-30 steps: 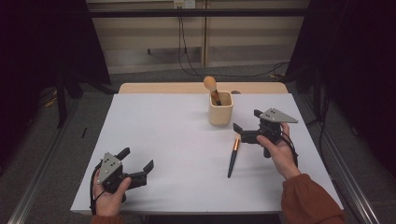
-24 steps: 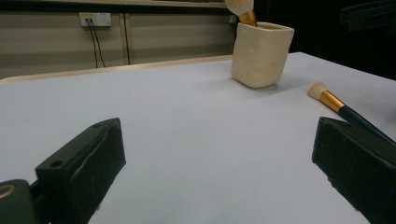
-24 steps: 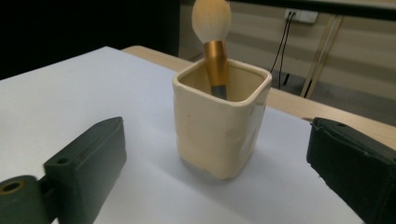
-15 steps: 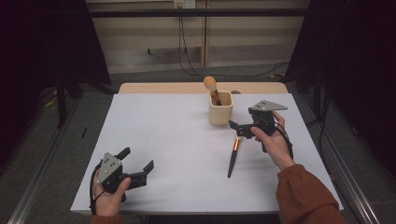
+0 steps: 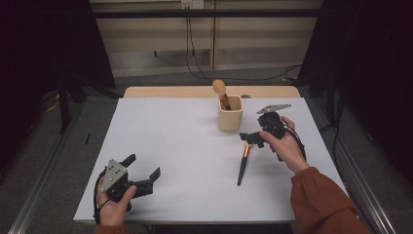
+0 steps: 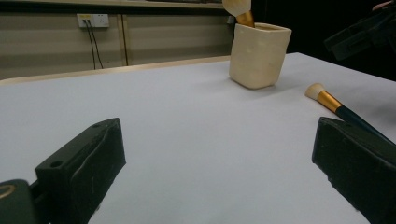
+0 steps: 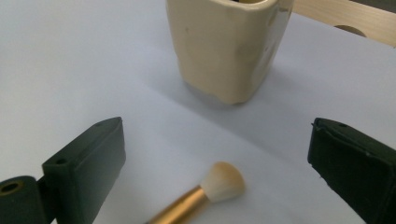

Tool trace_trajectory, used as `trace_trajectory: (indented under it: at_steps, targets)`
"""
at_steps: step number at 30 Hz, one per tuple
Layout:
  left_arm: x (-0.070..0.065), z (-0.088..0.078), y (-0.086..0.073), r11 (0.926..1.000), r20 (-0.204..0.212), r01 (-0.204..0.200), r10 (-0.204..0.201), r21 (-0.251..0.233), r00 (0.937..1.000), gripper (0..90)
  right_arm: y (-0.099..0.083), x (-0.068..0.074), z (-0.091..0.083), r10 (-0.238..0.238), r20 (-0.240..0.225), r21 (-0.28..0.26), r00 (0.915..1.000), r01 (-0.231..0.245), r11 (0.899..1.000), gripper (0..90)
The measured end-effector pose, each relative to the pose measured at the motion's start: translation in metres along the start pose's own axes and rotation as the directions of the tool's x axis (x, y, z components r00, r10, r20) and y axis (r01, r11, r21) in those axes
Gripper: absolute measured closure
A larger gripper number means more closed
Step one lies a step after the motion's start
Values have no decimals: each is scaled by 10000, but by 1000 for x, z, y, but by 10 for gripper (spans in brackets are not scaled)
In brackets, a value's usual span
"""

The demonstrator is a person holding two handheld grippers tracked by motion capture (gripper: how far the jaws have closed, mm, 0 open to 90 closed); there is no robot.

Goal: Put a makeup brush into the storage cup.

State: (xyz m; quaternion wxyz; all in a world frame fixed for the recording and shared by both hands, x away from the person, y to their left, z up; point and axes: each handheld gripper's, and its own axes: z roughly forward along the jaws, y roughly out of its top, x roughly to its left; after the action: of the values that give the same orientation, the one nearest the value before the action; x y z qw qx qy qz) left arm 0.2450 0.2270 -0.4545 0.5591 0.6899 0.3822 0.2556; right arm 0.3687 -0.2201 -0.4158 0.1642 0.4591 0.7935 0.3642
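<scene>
A cream cup (image 5: 230, 113) stands on the white table (image 5: 170, 141) at the back, right of centre, with a round-headed brush (image 5: 220, 88) leaning in it. A second brush (image 5: 242, 165), with a black handle, gold ferrule and pale head, lies flat just in front of the cup. My right gripper (image 5: 251, 139) hovers open over that brush's head end. In the right gripper view the brush head (image 7: 223, 181) lies between the wide-apart jaws, untouched, with the cup (image 7: 224, 44) beyond. My left gripper (image 5: 142, 165) rests open and empty at the near left; its view shows the cup (image 6: 258, 55) and the lying brush (image 6: 334, 103).
A bare wooden strip (image 5: 204, 91) runs along the table's far edge, with a hole in it behind the cup. Cables (image 5: 195, 58) hang down the wall beyond. Dark floor surrounds the table on both sides.
My right gripper has shifted left and tipped down toward the head of the lying brush. The left gripper and both brushes have stayed where they were.
</scene>
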Motion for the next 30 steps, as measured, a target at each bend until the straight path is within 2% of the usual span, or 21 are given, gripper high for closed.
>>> trace_trajectory:
  at_steps: [2,7,11,17,23,30]
  targets:
    - [0,0,0,10000,-5,-1,1,-1,10000,26,1,1,1,-138,197,302,9997,132,9995,35]
    - [0,0,0,10000,-7,-69,69,42,10000,26,1,3,7,-270,-17,1083,9996,270,9938,32]
    - [0,0,0,10000,-50,-57,57,2,10000,28,0,4,13,-107,162,1926,9998,74,9813,41]
    - [0,0,0,10000,-27,-76,76,52,10000,28,0,1,16,157,217,2514,9996,-206,9677,48]
    - [0,1,0,9999,-13,-89,90,64,10000,28,4,1,15,416,216,3359,9989,-464,9407,50]
    - [1,1,0,9999,-7,-72,72,82,10000,28,2,0,18,919,158,4221,9956,-900,9020,51]
